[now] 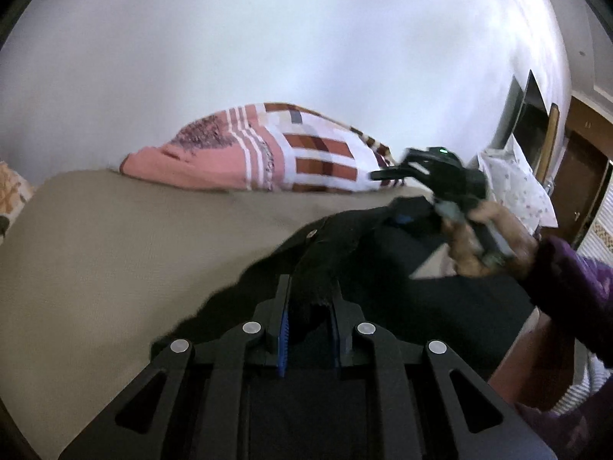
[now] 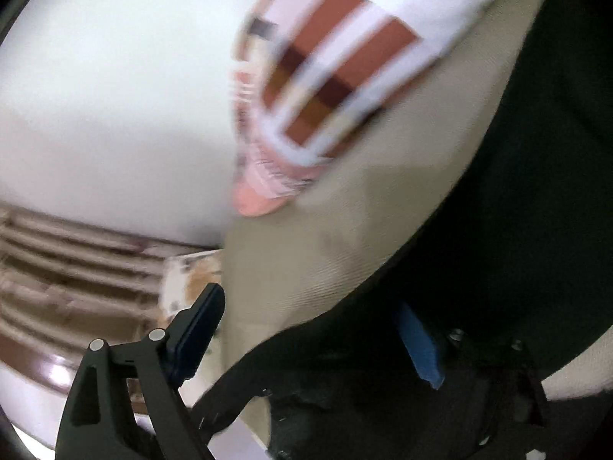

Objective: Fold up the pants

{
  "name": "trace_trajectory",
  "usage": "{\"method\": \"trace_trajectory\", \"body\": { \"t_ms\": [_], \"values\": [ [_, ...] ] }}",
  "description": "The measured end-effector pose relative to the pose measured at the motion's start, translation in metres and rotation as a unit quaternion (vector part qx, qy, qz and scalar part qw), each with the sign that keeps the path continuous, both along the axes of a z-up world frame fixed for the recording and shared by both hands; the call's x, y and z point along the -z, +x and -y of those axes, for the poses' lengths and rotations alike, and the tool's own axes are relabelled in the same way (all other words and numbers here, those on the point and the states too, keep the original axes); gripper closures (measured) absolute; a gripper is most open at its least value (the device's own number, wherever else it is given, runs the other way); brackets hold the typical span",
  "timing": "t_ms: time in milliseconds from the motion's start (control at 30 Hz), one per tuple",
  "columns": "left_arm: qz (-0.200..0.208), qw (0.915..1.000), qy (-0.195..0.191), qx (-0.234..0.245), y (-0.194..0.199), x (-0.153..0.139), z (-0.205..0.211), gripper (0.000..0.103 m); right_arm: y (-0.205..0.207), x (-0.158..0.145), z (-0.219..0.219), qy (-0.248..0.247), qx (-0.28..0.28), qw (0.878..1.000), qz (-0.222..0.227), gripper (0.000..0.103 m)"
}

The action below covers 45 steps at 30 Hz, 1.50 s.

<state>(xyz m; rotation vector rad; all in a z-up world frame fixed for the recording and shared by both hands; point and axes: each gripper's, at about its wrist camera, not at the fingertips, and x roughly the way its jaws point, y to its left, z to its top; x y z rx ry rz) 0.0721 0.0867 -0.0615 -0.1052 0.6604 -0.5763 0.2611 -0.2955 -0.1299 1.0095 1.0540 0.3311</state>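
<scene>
Black pants (image 1: 383, 268) lie on a beige bed sheet (image 1: 115, 249). In the left wrist view my left gripper (image 1: 309, 299) is shut on a bunched fold of the pants near the waistband button (image 1: 312, 234). My right gripper (image 1: 440, 176) shows at the right in that view, held in a hand above the pants' far edge. In the blurred right wrist view the right gripper (image 2: 314, 329) is open, its fingers wide apart over the pants (image 2: 498, 230) and the sheet (image 2: 306, 249). Nothing sits between its pads.
A pink and checked folded blanket (image 1: 268, 149) lies at the back of the bed against a white wall. It also shows in the right wrist view (image 2: 325, 88). A pillow (image 1: 513, 176) and a wooden door (image 1: 582, 176) are at the right.
</scene>
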Motion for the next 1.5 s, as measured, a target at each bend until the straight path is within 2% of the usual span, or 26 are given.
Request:
{"method": "trace_trajectory", "body": {
  "t_ms": [67,133,200,300,367,500,667,767,833,1000,1033,1067,1133,1167,1200,1233,1300,1333,1400,1500],
  "values": [
    [-0.007,1.0,0.001,-0.001,-0.004,0.003,0.003,0.085,0.002,0.006,0.006,-0.023,0.009,1.0,-0.013,0.097],
    [-0.02,0.9998,0.006,0.0,-0.005,0.008,0.005,0.085,-0.007,0.01,0.012,-0.021,0.024,0.999,-0.002,0.096],
    [-0.029,0.9995,0.006,-0.004,-0.005,0.009,0.002,0.085,-0.028,0.003,0.009,-0.05,0.022,0.998,0.018,0.096],
    [-0.046,0.9989,0.004,-0.01,-0.007,0.009,-0.011,0.084,-0.072,-0.017,0.007,-0.08,0.018,0.994,0.065,0.096],
    [-0.059,0.9982,0.007,-0.013,-0.011,0.01,-0.021,0.083,-0.107,-0.022,0.004,-0.09,0.01,0.993,0.075,0.096],
    [-0.08,0.9962,0.03,-0.017,-0.029,0.019,-0.031,0.082,-0.17,-0.012,-0.006,-0.076,0.01,0.995,0.062,0.097],
    [-0.111,0.9918,0.06,-0.021,-0.055,0.044,-0.036,0.081,-0.229,0.034,-0.009,-0.054,0.018,0.998,0.011,0.097],
    [-0.141,0.9867,0.078,-0.022,-0.069,0.067,-0.035,0.081,-0.244,0.06,-0.011,-0.045,0.018,0.999,-0.02,0.097],
    [-0.141,0.9851,0.096,-0.022,-0.081,0.078,-0.033,0.081,-0.252,0.075,-0.008,-0.034,0.019,0.999,-0.034,0.097],
    [-0.122,0.9832,0.132,-0.035,-0.096,0.067,-0.029,0.075,-0.258,0.081,-0.007,-0.02,0.012,0.999,-0.024,0.096],
    [-0.12,0.9818,0.142,-0.041,-0.099,0.062,-0.027,0.075,-0.259,0.082,-0.005,-0.009,0.012,1.0,-0.02,0.094],
    [-0.118,0.9807,0.15,-0.045,-0.101,0.057,-0.025,0.072,-0.259,0.084,-0.002,0.009,0.013,1.0,-0.018,0.093],
    [-0.11,0.9768,0.172,-0.065,-0.105,0.046,-0.02,0.058,-0.258,0.088,0.004,0.032,0.015,0.999,-0.012,0.091],
    [-0.108,0.9768,0.172,-0.069,-0.105,0.041,-0.018,0.046,-0.258,0.087,0.007,0.037,0.019,0.999,-0.008,0.089],
    [-0.103,0.9787,0.163,-0.07,-0.106,0.036,-0.018,0.041,-0.258,0.084,0.014,0.037,0.028,0.999,0.001,0.087],
    [-0.098,0.981,0.152,-0.07,-0.106,0.03,-0.016,0.039,-0.26,0.08,0.024,0.034,0.04,0.999,0.013,0.082],
    [-0.091,0.983,0.139,-0.078,-0.106,0.022,-0.013,0.018,-0.266,0.073,0.051,0.021,0.076,0.996,0.038,0.066],
    [-0.093,0.9838,0.131,-0.081,-0.103,0.02,-0.012,0.015,-0.27,0.071,0.068,0.012,0.097,0.994,0.048,0.059],
    [-0.099,0.9866,0.105,-0.076,-0.097,0.02,-0.012,0.015,-0.275,0.071,0.096,0.002,0.128,0.99,0.061,0.059],
    [-0.129,0.9842,0.096,-0.074,-0.081,0.032,-0.008,0.015,-0.273,0.078,0.138,0.01,0.156,0.985,0.071,0.062]
  ]
}}
